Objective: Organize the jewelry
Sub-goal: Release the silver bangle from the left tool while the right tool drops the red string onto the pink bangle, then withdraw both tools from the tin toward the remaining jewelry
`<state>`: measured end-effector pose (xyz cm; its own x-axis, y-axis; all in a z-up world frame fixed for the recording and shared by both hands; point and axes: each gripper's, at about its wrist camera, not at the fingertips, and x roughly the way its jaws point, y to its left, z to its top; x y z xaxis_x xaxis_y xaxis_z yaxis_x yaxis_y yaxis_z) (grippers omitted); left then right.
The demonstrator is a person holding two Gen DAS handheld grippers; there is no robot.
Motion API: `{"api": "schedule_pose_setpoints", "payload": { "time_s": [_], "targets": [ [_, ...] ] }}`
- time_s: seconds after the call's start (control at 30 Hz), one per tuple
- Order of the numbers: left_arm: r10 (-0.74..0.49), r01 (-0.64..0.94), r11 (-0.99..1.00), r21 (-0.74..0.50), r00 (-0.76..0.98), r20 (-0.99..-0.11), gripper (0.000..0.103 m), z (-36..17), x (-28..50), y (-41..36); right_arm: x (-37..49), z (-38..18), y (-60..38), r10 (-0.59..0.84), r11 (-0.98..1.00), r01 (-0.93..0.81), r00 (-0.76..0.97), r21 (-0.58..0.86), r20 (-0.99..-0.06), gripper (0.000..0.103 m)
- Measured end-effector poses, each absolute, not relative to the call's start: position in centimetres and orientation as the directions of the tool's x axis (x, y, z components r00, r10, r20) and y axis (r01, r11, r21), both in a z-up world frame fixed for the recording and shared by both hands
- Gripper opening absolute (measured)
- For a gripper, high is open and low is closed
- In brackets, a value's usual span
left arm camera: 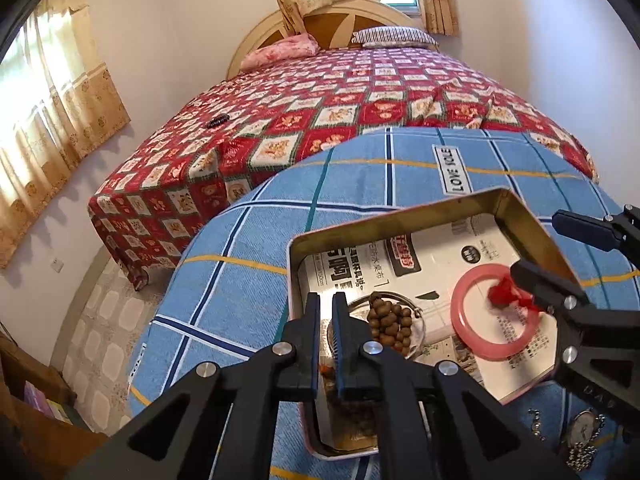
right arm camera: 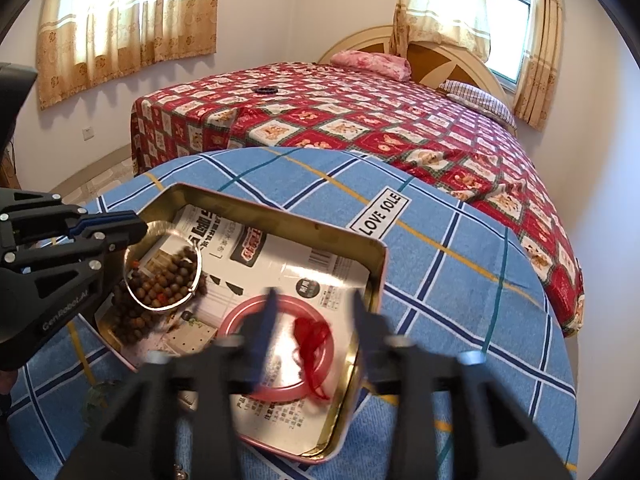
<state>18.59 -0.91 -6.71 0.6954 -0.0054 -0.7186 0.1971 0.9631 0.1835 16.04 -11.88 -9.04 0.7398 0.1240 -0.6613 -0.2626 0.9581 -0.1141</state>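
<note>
The left hand-held gripper (left arm camera: 326, 320) points forward and down, its fingers nearly together with only a narrow gap. The right hand-held gripper (right arm camera: 314, 312) reaches in with its fingers spread wide apart, blurred.
</note>
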Motion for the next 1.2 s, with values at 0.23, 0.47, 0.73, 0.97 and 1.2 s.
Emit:
{"api": "schedule_pose_setpoints", "payload": {
  "time_s": [0.23,0.47,0.73,0.97,1.2],
  "targets": [
    [0.024,0.148,0.969,0.197,0.741,-0.671,0.075,-5.4,16.8,0.3,14.9,-8.7,-12.8,0.1,0.963,-0.241,0.736,-0.12,-0.669,0.059],
    [0.025,0.132,0.975,0.177,0.73,-0.683,0.075,-5.8,13.3,1.7,12.0,-8.2,-14.8,0.092,0.974,-0.206,0.739,-0.094,-0.667,0.063],
    [0.013,0.152,0.975,0.164,0.696,-0.718,0.075,-8.1,8.3,1.7,8.1,-9.3,-16.3,0.078,0.983,-0.172,0.726,-0.07,-0.683,0.065],
    [0.032,0.1,0.986,0.13,0.658,-0.752,0.075,-10.3,5.6,1.8,4.4,-11.1,-15.8,0.106,0.98,-0.195,0.689,-0.042,-0.717,0.065],
    [0.039,0.065,0.992,0.112,0.675,-0.737,0.075,-9.8,3.5,1.4,1.9,-11.3,-14.7,0.15,0.975,-0.224,0.693,-0.013,-0.706,0.065]
  ]
}}
